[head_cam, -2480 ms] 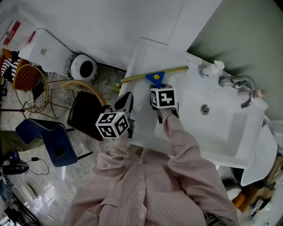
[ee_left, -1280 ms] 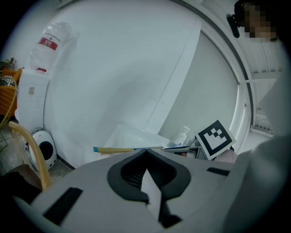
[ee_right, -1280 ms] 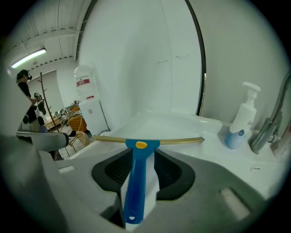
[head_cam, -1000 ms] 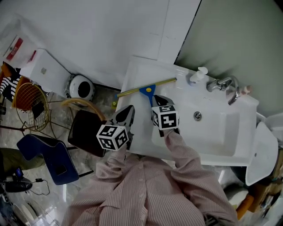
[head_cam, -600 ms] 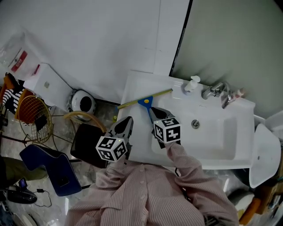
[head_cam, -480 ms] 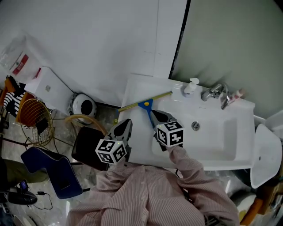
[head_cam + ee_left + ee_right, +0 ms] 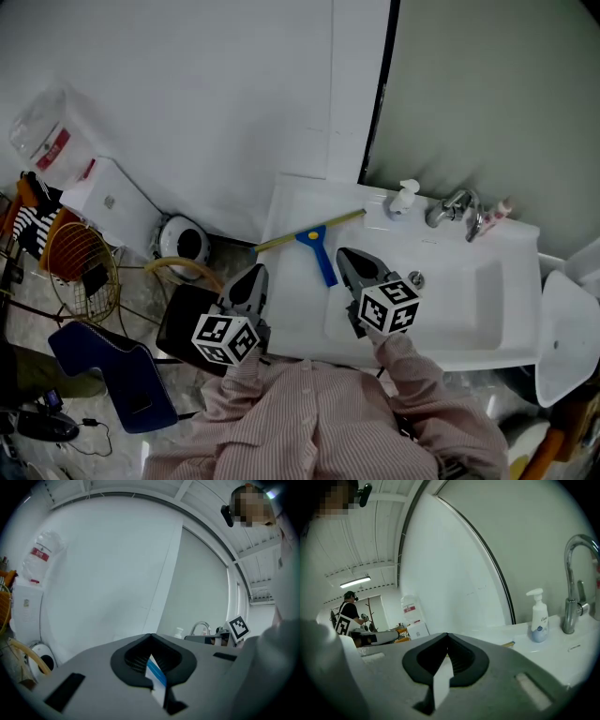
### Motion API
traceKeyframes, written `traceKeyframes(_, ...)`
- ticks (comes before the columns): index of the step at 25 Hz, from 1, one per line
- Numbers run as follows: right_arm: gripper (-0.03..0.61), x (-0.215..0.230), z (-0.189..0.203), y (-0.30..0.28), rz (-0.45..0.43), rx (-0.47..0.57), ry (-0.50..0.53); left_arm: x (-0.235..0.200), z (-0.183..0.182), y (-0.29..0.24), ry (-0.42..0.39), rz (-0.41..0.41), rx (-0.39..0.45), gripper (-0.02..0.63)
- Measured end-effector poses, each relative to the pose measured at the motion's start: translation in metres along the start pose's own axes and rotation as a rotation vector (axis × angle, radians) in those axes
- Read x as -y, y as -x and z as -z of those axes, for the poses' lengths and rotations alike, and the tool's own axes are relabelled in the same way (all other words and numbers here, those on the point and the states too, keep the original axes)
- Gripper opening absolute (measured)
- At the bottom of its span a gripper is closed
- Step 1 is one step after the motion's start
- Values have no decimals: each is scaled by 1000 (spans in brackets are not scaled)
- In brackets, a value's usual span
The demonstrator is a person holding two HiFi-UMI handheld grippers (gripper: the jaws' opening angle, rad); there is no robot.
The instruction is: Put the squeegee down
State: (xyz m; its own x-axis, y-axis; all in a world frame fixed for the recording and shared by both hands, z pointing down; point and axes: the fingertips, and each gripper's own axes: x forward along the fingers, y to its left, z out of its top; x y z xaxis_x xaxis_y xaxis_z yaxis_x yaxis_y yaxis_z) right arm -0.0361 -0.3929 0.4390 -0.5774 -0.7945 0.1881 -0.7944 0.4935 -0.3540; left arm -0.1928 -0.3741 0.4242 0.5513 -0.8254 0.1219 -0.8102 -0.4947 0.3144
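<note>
The squeegee (image 7: 322, 255), blue-handled with a yellow blade bar, lies flat on the white sink's left counter (image 7: 292, 309). Its handle points toward me. My right gripper (image 7: 343, 253) hovers just right of the handle, clear of it, shut and with nothing in it. In the right gripper view the jaws (image 7: 447, 637) meet at the tip, and one end of the yellow bar (image 7: 508, 644) shows past them. My left gripper (image 7: 257, 272) is off the counter's left edge, also shut and with nothing in it. Its jaws (image 7: 151, 637) touch in the left gripper view.
A soap bottle (image 7: 403, 197) and a faucet (image 7: 459, 208) stand at the back of the sink basin (image 7: 469, 281). A mirror (image 7: 487, 94) rises behind them. Left of the sink on the floor are a dark chair (image 7: 187, 323), a round white appliance (image 7: 185, 241) and an orange wire basket (image 7: 80, 272).
My right gripper has come off the squeegee handle, shut, and moved back and up to the right. The left gripper has risen too. The squeegee stays on the counter.
</note>
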Motion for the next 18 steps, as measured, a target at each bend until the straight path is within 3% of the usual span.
traceKeyframes(9,6,2,-24,21,-3,94,2,-7,-17,13,-19,-48,58,2)
traceKeyframes(18,5,6,-24,27,15,100,18,-12,-18,15,-34,-77,62,2)
